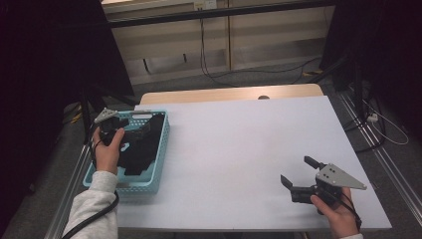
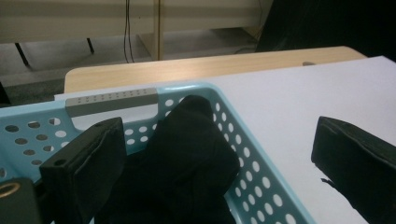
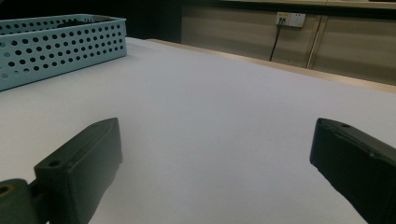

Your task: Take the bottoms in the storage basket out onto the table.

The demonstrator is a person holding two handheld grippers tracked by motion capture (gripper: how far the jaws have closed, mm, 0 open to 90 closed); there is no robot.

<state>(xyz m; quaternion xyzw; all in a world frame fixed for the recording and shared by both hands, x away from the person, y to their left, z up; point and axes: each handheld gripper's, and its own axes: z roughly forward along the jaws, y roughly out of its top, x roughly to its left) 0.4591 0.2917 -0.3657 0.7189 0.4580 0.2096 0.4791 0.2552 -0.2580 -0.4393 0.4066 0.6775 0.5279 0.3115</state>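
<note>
While the left tool (image 1: 121, 130) hangs over the light blue basket (image 1: 161, 149) at the tabletop's 9 o'clock edge, its jaws stand wide apart and clamp nothing. One jaw sits inside the basket just beside the black cloth (image 2: 187, 158); the other is out over the white tabletop (image 1: 239, 149), so the basket's near wall lies between them. This posture suggests an approach to the cloth, with the opening kept wide to take a bunched fold. The black cloth lies heaped in the basket, rising about to rim level (whether it is one piece or several cannot be told).

At roughly 4 o'clock, the right tool (image 1: 298, 172) is held low over bare tabletop, jaws likewise spread and empty, pointing toward 10 o'clock at the basket (image 3: 60, 44). It is probably parked there to stay clear of the left hand (image 1: 107, 152) and to be ready to receive or spread the cloth on the open surface.
</note>
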